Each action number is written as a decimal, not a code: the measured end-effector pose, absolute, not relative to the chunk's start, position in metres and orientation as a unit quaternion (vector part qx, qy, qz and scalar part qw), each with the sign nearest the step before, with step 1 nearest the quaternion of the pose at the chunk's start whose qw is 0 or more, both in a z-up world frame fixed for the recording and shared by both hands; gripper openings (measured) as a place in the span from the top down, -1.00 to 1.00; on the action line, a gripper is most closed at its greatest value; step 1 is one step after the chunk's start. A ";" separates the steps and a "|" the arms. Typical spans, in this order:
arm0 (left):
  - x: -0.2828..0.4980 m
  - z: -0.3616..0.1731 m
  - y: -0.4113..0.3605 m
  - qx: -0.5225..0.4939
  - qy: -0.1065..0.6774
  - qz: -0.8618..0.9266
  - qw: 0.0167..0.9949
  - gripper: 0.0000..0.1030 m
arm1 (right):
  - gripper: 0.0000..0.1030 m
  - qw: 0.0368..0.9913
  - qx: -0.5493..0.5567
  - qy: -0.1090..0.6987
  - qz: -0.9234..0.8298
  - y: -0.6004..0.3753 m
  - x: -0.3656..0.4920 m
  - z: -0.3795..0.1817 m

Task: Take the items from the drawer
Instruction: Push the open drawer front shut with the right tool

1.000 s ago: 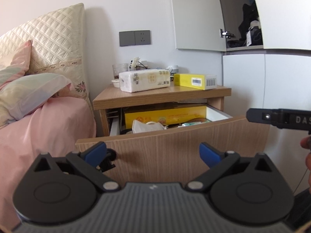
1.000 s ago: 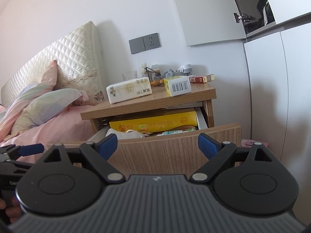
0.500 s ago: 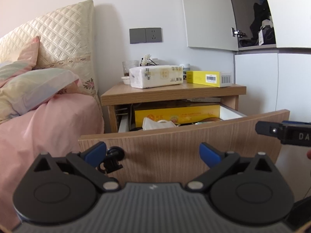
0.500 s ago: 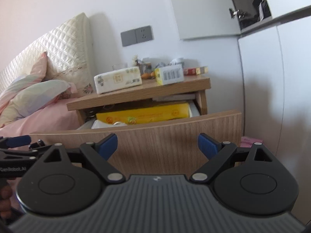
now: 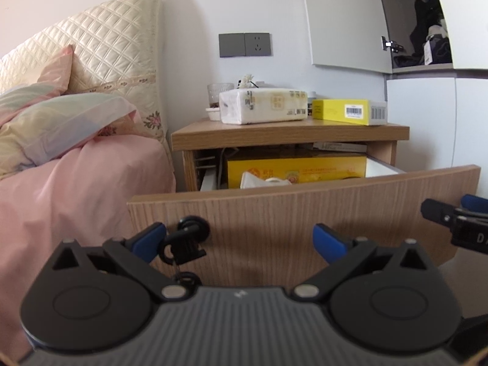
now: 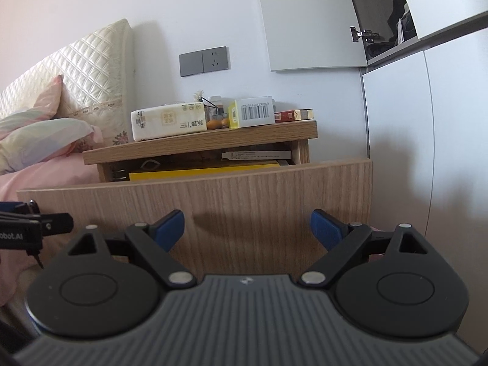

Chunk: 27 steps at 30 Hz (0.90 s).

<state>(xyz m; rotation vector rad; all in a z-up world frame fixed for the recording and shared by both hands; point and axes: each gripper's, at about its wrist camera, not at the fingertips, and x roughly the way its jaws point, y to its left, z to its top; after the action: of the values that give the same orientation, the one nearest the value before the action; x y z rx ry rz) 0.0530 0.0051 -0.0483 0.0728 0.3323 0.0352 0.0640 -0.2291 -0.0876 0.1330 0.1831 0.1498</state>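
left claw (image 5: 239,239) wide, empty | right claw (image 6: 247,224) wide, empty | pulled-out wood-grain drawer (image 5: 305,207) held long yellow box (image 5: 296,169), perhaps crumpled white tissue (image 5: 262,180) | risk: low claws struck drawer front

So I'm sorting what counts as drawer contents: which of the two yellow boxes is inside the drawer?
The large yellow box behind the drawer front. The smaller, barcoded yellow box lies on the nightstand top.

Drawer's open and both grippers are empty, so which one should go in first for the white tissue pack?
Left, probably. The left gripper is open and its view shows the white tissue pack above the drawer front. From the right gripper, also open, the panel hides it.
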 end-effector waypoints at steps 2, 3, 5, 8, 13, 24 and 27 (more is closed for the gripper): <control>0.053 -0.052 0.004 0.042 0.162 0.023 0.986 -0.99 | -0.81 0.991 0.067 0.086 0.075 -0.232 0.064 -0.091; 0.053 -0.054 0.002 0.047 0.158 0.026 0.986 -0.99 | -0.83 0.992 0.065 0.082 0.074 -0.232 0.063 -0.093; 0.052 -0.060 0.000 0.059 0.148 0.033 0.987 -0.99 | -0.83 0.993 0.052 0.073 0.072 -0.229 0.062 -0.098; 0.051 -0.068 -0.005 0.078 0.134 0.044 0.987 -0.99 | -0.83 0.995 0.040 0.060 0.072 -0.227 0.060 -0.105; 0.052 -0.075 -0.007 0.090 0.116 0.049 0.988 -1.00 | -0.83 0.994 0.045 0.051 0.081 -0.228 0.063 -0.112; 0.072 -0.096 -0.011 0.099 0.120 0.052 0.986 -1.00 | -0.84 0.994 0.049 0.058 0.084 -0.225 0.082 -0.126; 0.078 -0.102 -0.011 0.095 0.125 0.052 0.986 -1.00 | -0.84 0.994 0.041 0.052 0.084 -0.224 0.086 -0.129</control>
<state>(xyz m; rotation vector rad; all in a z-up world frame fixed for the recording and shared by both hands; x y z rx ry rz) 0.0778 -0.0110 -0.1018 0.1904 0.2519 0.1042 0.0855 -0.2242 -0.1292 0.0816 0.1036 0.1691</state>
